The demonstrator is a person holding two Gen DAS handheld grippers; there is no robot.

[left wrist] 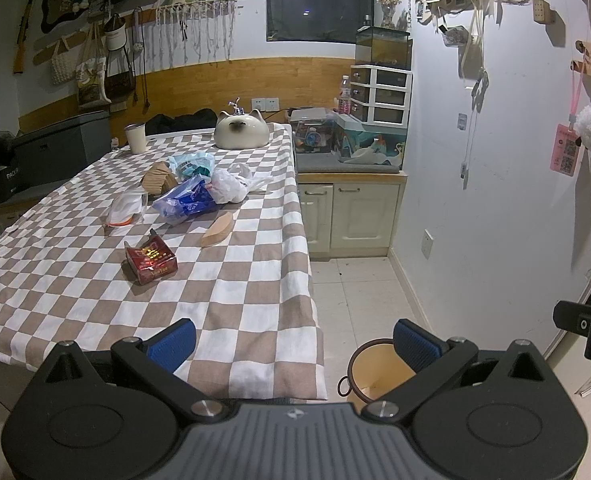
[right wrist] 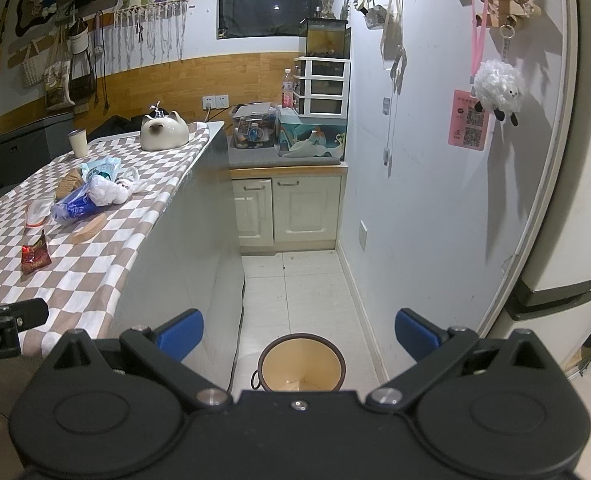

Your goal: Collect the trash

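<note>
trash lies scattered over the middle of the checkered tabletop [left wrist: 235,312]: red snack wrapper [left wrist: 151,262] nearest the front edge, tan wedge-shaped scrap [left wrist: 217,229] just behind it toward the right edge, then a loose heap of blue plastic bag [left wrist: 187,202], white crumpled bag [left wrist: 229,184], clear pouch with an orange rim [left wrist: 125,210], brown cardboard piece [left wrist: 160,178] and pale teal packet [left wrist: 191,162], several of these touching or overlapping. beyond the heap, near the far edge, stand a cat-shaped ceramic dish [left wrist: 241,130] and a white cup [left wrist: 136,138], neither of them rubbish by the look of it. left gripper [left wrist: 291,344] hovers over the front right corner of the table, jaws spread wide, holding nothing. right gripper [right wrist: 299,332] hangs off the table above the floor, jaws likewise spread and empty, with the open bin [right wrist: 301,364] directly below. likely troubles from here: pinching the cloth along with a flat wrapper and dragging the whole cover, cup and dish included, toward the edge; closing on the tangled heap and lifting one bag while the others slide off onto the floor; thin crumpled plastic slipping from the blue pads [left wrist: 173,344] on the way over; release too far from the bin, so that light film drifts past its rim.
</note>
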